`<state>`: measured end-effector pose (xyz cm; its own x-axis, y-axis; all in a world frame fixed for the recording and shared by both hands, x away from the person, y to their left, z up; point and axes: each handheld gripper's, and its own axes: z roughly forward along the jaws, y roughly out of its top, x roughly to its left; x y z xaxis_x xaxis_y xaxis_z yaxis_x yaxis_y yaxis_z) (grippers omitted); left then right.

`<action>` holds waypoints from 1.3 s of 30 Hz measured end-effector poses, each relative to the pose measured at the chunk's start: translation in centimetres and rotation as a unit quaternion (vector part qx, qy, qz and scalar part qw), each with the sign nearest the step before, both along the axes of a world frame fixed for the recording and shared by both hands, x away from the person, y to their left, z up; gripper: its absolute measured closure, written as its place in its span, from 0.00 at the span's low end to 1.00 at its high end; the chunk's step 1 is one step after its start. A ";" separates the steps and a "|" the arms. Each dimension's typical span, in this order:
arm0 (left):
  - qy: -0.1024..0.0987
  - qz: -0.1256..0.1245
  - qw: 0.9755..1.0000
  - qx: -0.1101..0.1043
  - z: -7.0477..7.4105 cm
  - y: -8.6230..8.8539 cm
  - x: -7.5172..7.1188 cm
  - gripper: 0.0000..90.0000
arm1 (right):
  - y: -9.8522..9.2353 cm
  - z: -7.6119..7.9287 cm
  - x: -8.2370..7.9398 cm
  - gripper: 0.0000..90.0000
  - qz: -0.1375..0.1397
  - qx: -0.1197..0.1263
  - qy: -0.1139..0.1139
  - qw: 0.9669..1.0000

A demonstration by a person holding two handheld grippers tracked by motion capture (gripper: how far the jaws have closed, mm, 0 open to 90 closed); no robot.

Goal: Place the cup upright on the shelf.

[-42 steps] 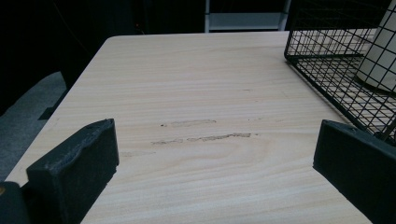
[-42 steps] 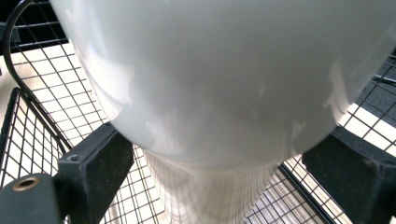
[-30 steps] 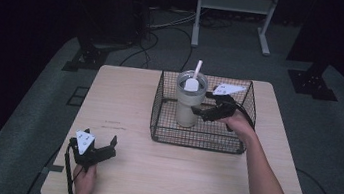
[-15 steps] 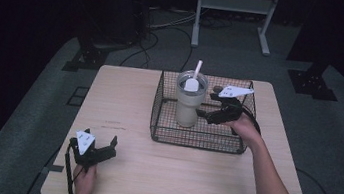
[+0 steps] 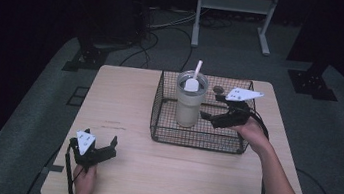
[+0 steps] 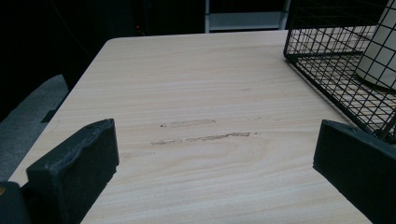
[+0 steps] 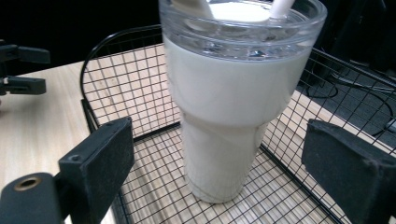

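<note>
Directly ahead of the right tool [image 5: 209, 117], between its wide-spread jaws but untouched, the tumbler [image 5: 189, 101] stands upright in the wire basket [image 5: 194, 139]. Judged from this, the grasp is not yet made; closing and lifting remain. The left tool [image 5: 105, 146] rests wide open on the worktop [image 5: 174, 178], well apart.

A pale wooden desk [image 5: 129, 96] stands on grey carpet [image 5: 32, 109] in a dark room — the far side lies in deep shadow. Black cables [image 5: 152, 36] trail across the floor behind it, near a light metal stand [image 5: 235, 4] and dark equipment bases [image 5: 311, 80].
</note>
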<state>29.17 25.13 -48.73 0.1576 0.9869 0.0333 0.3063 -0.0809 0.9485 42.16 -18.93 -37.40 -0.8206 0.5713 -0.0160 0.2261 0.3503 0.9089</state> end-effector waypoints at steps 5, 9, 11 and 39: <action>-0.001 -0.001 1.000 0.000 0.0 0.0 0.0 0.00 | -0.4 0.3 -0.9 0.10 0.001 0.008 -0.001 1.000; -0.001 -0.001 1.000 0.000 0.0 0.0 0.0 0.00 | -0.9 0.7 -1.6 0.10 0.002 0.019 -0.006 1.000; -0.001 -0.001 1.000 -0.001 0.0 0.0 0.0 0.00 | -1.1 0.8 -1.9 0.10 0.002 0.021 -0.008 1.000; 0.000 0.000 1.000 -0.001 0.0 0.0 0.0 0.00 | -4.4 0.1 -7.6 0.10 0.019 0.040 -0.007 0.999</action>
